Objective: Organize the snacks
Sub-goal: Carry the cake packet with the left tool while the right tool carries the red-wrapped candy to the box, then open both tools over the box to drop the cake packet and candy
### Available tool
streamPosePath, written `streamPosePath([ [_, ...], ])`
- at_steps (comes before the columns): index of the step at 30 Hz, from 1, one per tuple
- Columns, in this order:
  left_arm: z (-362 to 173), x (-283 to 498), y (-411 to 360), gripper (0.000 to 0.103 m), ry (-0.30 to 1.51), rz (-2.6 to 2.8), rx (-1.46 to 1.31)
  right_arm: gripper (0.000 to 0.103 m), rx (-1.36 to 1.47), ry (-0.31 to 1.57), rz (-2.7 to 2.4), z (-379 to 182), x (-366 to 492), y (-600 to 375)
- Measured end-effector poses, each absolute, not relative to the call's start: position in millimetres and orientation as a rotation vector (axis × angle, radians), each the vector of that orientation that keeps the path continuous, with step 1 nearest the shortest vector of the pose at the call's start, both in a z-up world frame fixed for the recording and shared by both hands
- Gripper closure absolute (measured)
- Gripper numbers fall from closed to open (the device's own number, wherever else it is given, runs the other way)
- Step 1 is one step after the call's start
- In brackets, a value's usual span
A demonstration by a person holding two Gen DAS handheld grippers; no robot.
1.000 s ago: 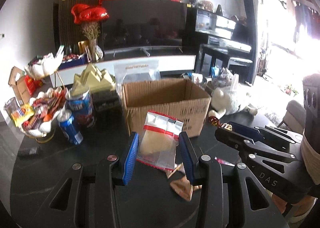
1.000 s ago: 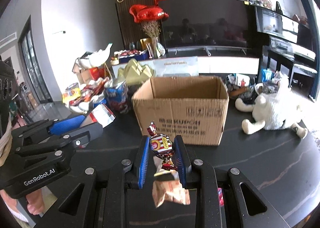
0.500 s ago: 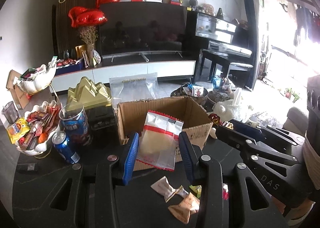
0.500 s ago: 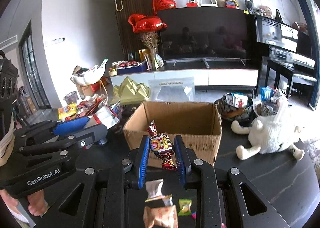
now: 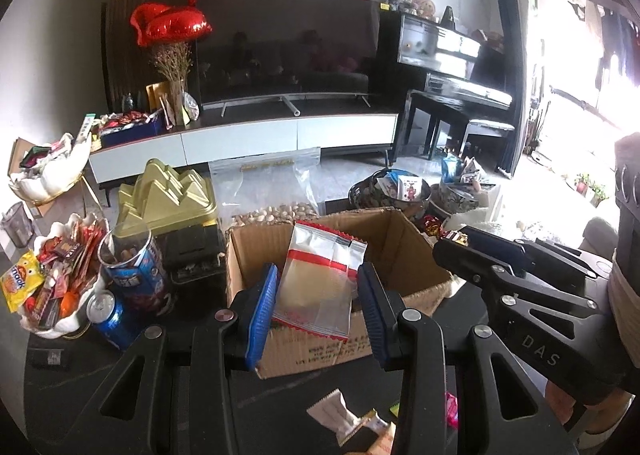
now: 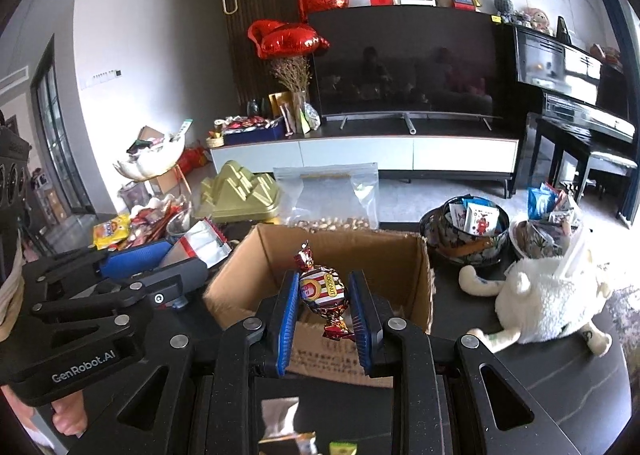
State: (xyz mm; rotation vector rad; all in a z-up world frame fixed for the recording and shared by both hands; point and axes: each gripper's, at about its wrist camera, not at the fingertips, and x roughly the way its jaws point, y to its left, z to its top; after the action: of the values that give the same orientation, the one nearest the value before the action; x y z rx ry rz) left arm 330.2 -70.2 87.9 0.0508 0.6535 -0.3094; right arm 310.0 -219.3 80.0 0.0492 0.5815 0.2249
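Jaws, left gripper: clamped on clear snack pouch, held above cardboard box.
Jaws, right gripper: clamped on wrapped candy, over box opening.
Worktop: dark; loose wrappers below.

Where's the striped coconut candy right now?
In the right wrist view, the candy sits clamped in the right hand-held gripper, over the near edge of the cardboard box.

Both tongs are built of matte black plastic arms with triangular cut-outs and round silver screws. The left tongs are lined with ribbed blue pads, as are the right tongs. "DAS" is printed white on the right one, "GenRobot.AI" on the left. Bare fingers are glimpsed below.
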Motion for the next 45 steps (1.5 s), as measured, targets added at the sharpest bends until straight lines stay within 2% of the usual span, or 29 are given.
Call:
streamPosePath([
  [15, 68.8, 391.0, -88.0, 0.06, 0.727, -0.294, 0.046, 0.076, 0.037, 0.623, 0.208, 64.2, 360.7, -226.8],
  [17, 67.5, 393.3, -87.4, 0.049, 0.72, -0.268, 0.055, 0.069, 0.03, 0.631, 0.193, 60.6, 365.7, -228.3],
  [18, 66.8, 392.5, -86.1, 0.045, 0.716, -0.256, 0.058, 0.058, 0.029, 0.634, 0.179, 59.2, 366.8, -229.6],
  [25, 65.6, 366.7, -81.4, 0.045, 0.7, -0.23, 0.082, 0.055, 0.032, 0.642, 0.153, 53.6, 352.2, -236.9],
  [28, 70.4, 350.4, -81.2, 0.042, 0.681, -0.238, 0.08, 0.048, 0.039, 0.632, 0.146, 55.4, 337.8, -240.4],
  [34, 77.2, 315.2, -85.1, 0.04, 0.655, -0.264, 0.081, 0.045, 0.044, 0.618, 0.141, 60.6, 305.2, -245.6],
  [45, 75.8, 262.4, -89.6, 0.037, 0.638, -0.276, 0.074, 0.044, 0.014, 0.572, 0.16, 63.6, 247.8, -248.3],
])
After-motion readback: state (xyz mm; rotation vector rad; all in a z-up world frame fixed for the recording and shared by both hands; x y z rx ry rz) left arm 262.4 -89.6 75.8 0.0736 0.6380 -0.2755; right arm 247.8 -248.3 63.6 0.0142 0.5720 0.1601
